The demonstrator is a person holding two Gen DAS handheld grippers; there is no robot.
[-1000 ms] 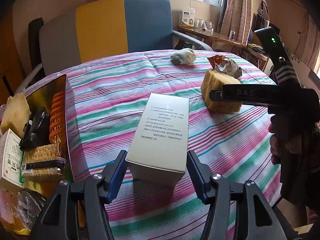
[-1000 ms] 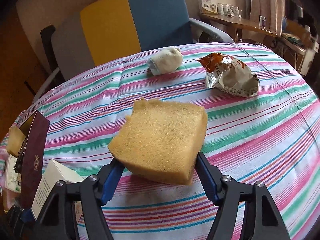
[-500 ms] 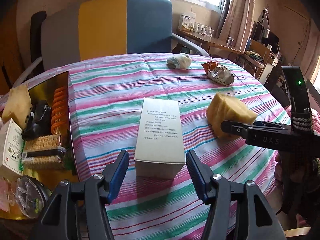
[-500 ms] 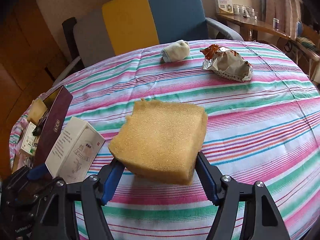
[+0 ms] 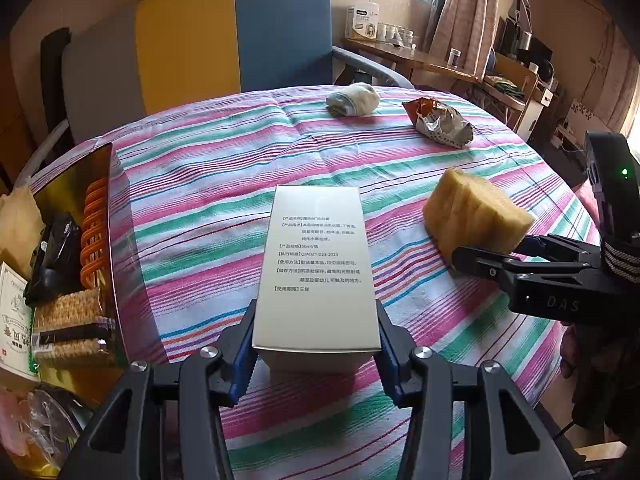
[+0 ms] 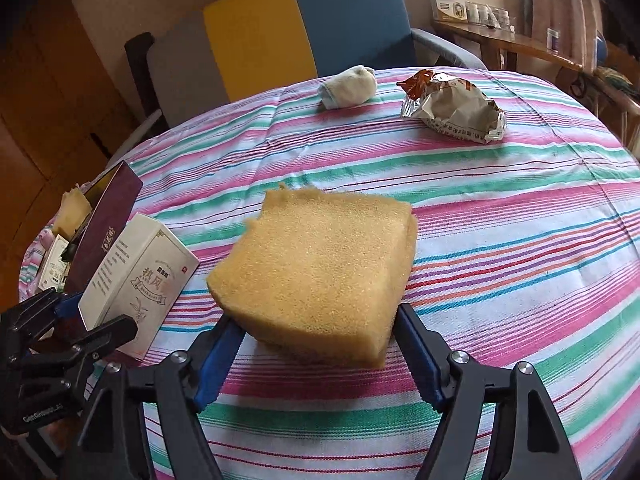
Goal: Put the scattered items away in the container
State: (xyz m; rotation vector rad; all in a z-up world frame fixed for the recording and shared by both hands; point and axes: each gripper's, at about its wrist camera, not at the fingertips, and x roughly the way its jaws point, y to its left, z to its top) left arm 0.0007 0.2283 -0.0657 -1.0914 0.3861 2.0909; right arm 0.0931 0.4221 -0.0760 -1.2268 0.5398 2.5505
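Closing on the white box (image 5: 316,268), which lies on the striped tablecloth (image 5: 208,184) just right of the container (image 5: 105,184), the left gripper (image 5: 316,344) presses both pads against its sides, while the right gripper (image 6: 320,344), jaws opening, has the sponge (image 6: 320,272) between its fingers above the cloth.
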